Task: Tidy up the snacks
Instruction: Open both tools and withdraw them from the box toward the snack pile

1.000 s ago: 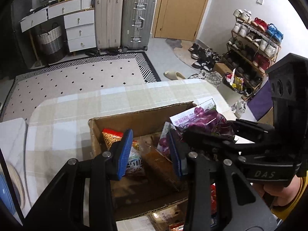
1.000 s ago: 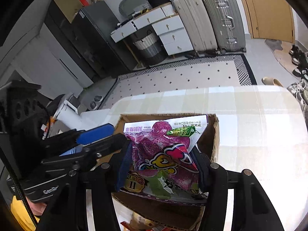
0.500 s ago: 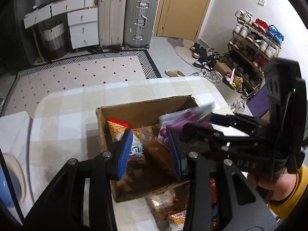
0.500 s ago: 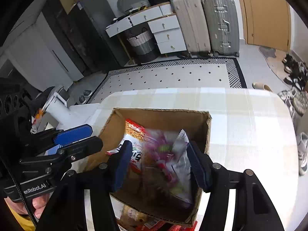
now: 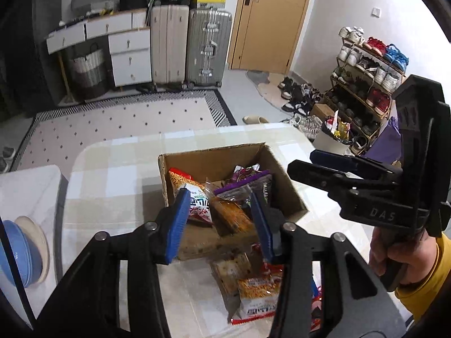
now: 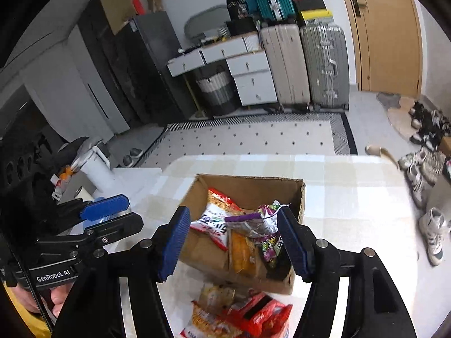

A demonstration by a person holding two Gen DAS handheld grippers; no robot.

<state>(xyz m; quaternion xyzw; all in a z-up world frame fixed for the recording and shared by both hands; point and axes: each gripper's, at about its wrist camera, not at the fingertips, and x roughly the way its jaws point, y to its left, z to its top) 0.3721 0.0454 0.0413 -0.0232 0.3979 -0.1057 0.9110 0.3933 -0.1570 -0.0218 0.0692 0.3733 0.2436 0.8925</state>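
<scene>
An open cardboard box [image 5: 214,155] [image 6: 248,180] stands on the checked tablecloth. Inside it lie a purple snack bag [image 5: 243,181] [image 6: 265,235], a red and white bag [image 5: 197,201] [image 6: 211,222] and an orange packet [image 5: 231,217] [image 6: 239,250]. More packets [image 5: 253,287] [image 6: 239,315] lie loose on the cloth in front of the box. My left gripper [image 5: 221,221] [image 6: 129,211] hovers above the near side of the box; its jaws are opening and hold nothing. My right gripper [image 6: 234,239] [image 5: 303,160] hangs open and empty over the box's right side.
A white side surface [image 5: 28,186] with a blue bowl [image 5: 14,256] borders the table on the left. On the floor beyond are a patterned rug [image 5: 112,124], suitcases [image 5: 208,48], drawers and a shoe rack [image 5: 366,84].
The purple bag, held between the right gripper's jaws a second ago, has dropped into the box. Both grippers have pulled back and up from the box, and the right jaws have spread wider.
</scene>
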